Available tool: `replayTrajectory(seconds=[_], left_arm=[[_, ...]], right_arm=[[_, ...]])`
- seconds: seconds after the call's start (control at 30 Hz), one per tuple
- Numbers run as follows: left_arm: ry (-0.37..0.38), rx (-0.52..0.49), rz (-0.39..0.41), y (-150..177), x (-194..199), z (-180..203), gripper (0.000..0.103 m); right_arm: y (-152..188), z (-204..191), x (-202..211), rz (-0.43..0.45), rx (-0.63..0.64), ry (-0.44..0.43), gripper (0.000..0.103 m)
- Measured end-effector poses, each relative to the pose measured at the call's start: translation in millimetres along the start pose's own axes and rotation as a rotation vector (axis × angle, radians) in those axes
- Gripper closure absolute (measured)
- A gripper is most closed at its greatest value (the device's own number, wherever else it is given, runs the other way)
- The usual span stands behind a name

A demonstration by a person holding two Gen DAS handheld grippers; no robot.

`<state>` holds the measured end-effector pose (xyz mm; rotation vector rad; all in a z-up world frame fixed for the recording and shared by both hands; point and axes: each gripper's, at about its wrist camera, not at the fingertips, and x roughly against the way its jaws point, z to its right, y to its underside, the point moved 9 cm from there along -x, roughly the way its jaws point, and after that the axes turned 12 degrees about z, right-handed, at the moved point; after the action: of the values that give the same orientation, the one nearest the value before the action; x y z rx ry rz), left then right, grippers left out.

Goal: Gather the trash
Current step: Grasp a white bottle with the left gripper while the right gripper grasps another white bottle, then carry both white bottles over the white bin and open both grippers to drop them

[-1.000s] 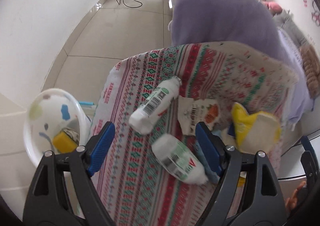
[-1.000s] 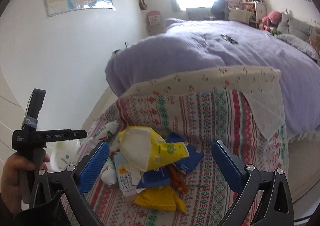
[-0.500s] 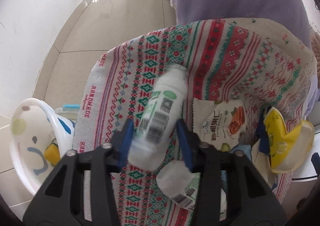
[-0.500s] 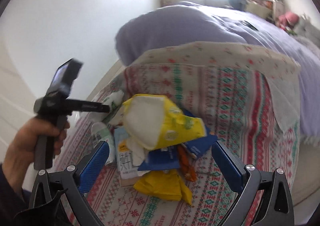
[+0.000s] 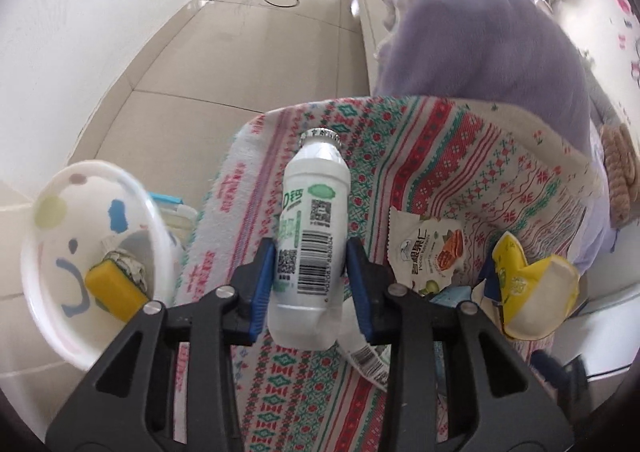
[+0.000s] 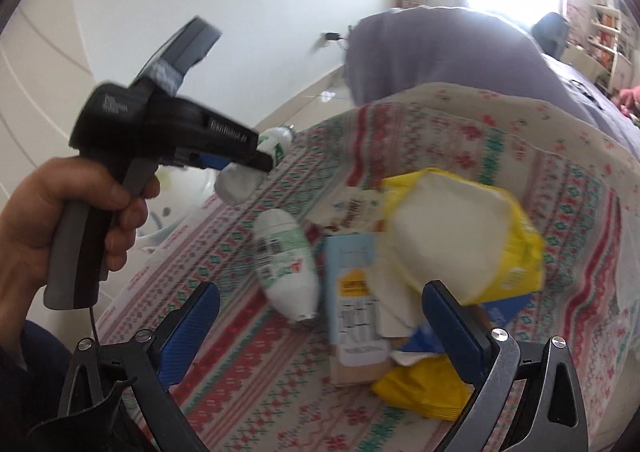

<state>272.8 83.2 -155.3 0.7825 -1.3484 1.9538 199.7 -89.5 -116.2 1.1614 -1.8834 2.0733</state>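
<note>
The left gripper (image 5: 310,284) has its blue fingers (image 5: 262,284) closing on a white drink bottle (image 5: 310,236), the pads pressing its lower body while the neck points away toward the far edge of the patterned cloth (image 5: 460,155) that covers the counter. In the right wrist view the bottle looks lifted off the cloth. To the left, below the counter edge, stands a white spotted bin (image 5: 56,211) with a yellow packet (image 5: 114,294) already inside. Just right of the held bottle lies a nut snack wrapper (image 5: 430,252), and farther right an open yellow bag (image 5: 532,292).

The right gripper (image 6: 320,332) hangs with its fingers (image 6: 190,328) spread wide and nothing between the pads. Under it lie a second white bottle (image 6: 286,264), a blue-and-white carton (image 6: 354,304), the big yellow bag and a crumpled yellow wrapper (image 6: 424,388) at the near side, packed close together. A purple bed (image 6: 460,51) rises behind the counter.

A second earlier the left fingers stood wide above both bottles, which lay flat on the cloth; now one is clamped. The right gripper has since come lower and nearer the pile.
</note>
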Motion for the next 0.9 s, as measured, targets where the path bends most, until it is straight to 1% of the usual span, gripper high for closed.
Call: replayTrajectory(seconds=[0.07, 0.1, 0.13, 0.2, 0.3, 0.37, 0.43, 0.47, 0.53, 0.6, 0.63, 0.67, 0.73, 0.9], left_arm=[[-0.013, 0.033, 0.017, 1, 11, -12, 0.065], [-0.032, 0.045, 0.033, 0, 19, -22, 0.065], [-0.046, 0.051, 0.042, 3, 20, -27, 0.065], [-0.070, 0.075, 0.057, 2, 25, -40, 0.065], [-0.061, 0.128, 0.055, 3, 29, -57, 0.065], [-0.052, 0.148, 0.052, 3, 33, -64, 0.065], [-0.048, 0.152, 0.050, 3, 33, -65, 0.065], [-0.046, 0.156, 0.052, 2, 33, -65, 0.065], [-0.044, 0.162, 0.057, 1, 34, -66, 0.065], [-0.052, 0.167, 0.057, 3, 37, -73, 0.065], [-0.052, 0.174, 0.052, 4, 37, -76, 0.065], [-0.048, 0.181, 0.049, 5, 38, -78, 0.065], [-0.035, 0.202, 0.049, 5, 41, -82, 0.065], [-0.027, 0.209, 0.070, 5, 53, -89, 0.065]], right_arm=[[4, -16, -11, -0.022, 0.029, -0.035, 0.006], [6, -24, -17, -0.032, 0.055, -0.044, 0.010], [8, -32, -23, -0.042, 0.087, -0.046, 0.013], [10, -41, -34, -0.054, 0.123, -0.040, 0.015], [12, -49, -52, -0.074, 0.119, -0.043, 0.019], [16, -54, -62, -0.092, 0.142, -0.020, 0.022], [20, -58, -73, -0.106, 0.184, 0.012, 0.030], [21, -59, -77, -0.109, 0.207, 0.031, 0.032], [22, -62, -86, -0.116, 0.232, 0.052, 0.040], [28, -54, -95, -0.136, 0.248, 0.089, 0.048], [26, -51, -94, -0.117, 0.219, 0.078, 0.065], [25, -48, -94, -0.129, 0.190, 0.074, 0.071], [23, -43, -94, -0.130, 0.135, 0.062, 0.079], [15, -37, -82, -0.106, 0.032, 0.040, 0.079]])
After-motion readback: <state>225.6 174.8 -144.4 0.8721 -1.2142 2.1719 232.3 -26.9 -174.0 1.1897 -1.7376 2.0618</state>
